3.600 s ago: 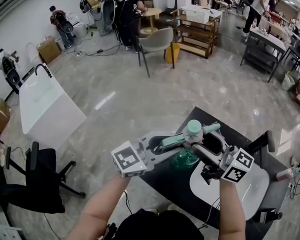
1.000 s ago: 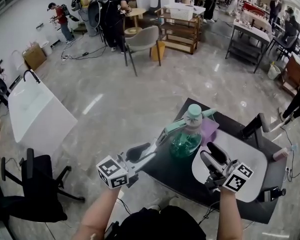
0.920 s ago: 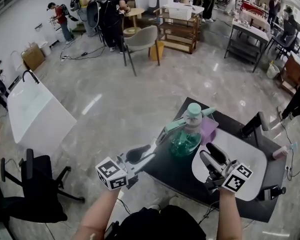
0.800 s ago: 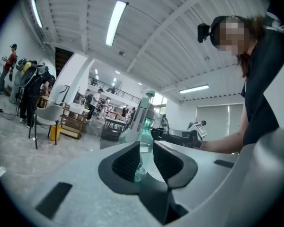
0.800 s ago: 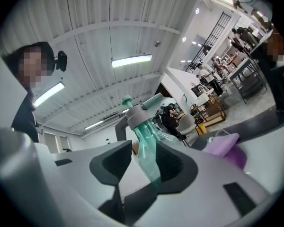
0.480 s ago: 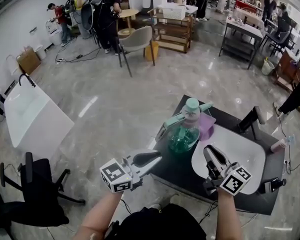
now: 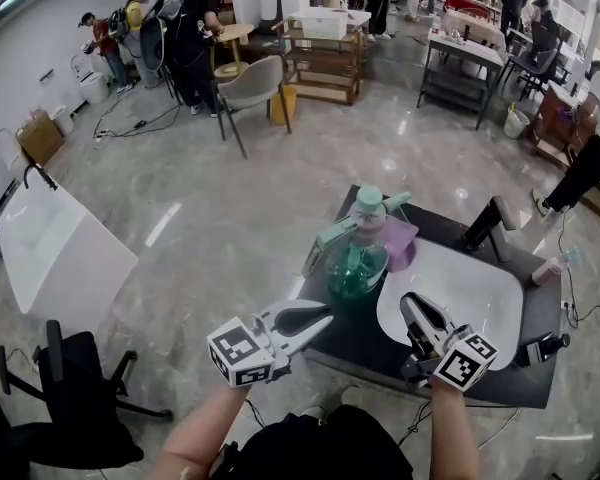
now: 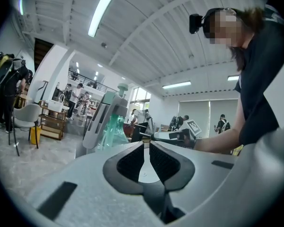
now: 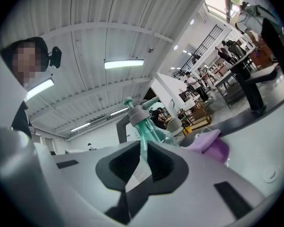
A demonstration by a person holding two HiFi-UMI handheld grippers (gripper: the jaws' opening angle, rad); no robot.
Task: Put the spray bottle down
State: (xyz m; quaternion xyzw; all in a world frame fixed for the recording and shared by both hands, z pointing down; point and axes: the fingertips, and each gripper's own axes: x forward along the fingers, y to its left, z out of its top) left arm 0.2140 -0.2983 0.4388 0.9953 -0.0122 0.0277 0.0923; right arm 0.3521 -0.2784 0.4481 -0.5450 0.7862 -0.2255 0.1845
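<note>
The spray bottle (image 7: pixel 356 264), clear green with a pale green head and trigger, stands upright on the dark table (image 7: pixel 442 230), with nothing touching it. My left gripper (image 7: pixel 324 314) hangs near the table's front left edge, short of the bottle, its jaws shut and empty. My right gripper (image 7: pixel 410 302) hovers over the white board (image 7: pixel 472 290) to the bottle's right; its jaws are closing, almost together, with nothing between them. The bottle (image 8: pixel 108 126) rises beyond the left gripper (image 8: pixel 146 146) in the left gripper view. In the right gripper view the bottle (image 9: pixel 149 123) stands past the right gripper (image 9: pixel 143 151).
A purple cloth (image 7: pixel 399 240) lies just behind the bottle. A black object (image 7: pixel 484 222) stands at the table's far side. A white table (image 7: pixel 55 248) and a black office chair (image 7: pixel 75 393) are at the left. People work at the back of the hall.
Both grippers let go of the bottle, drew back toward me and shut their jaws. The bottle stays upright on the table.
</note>
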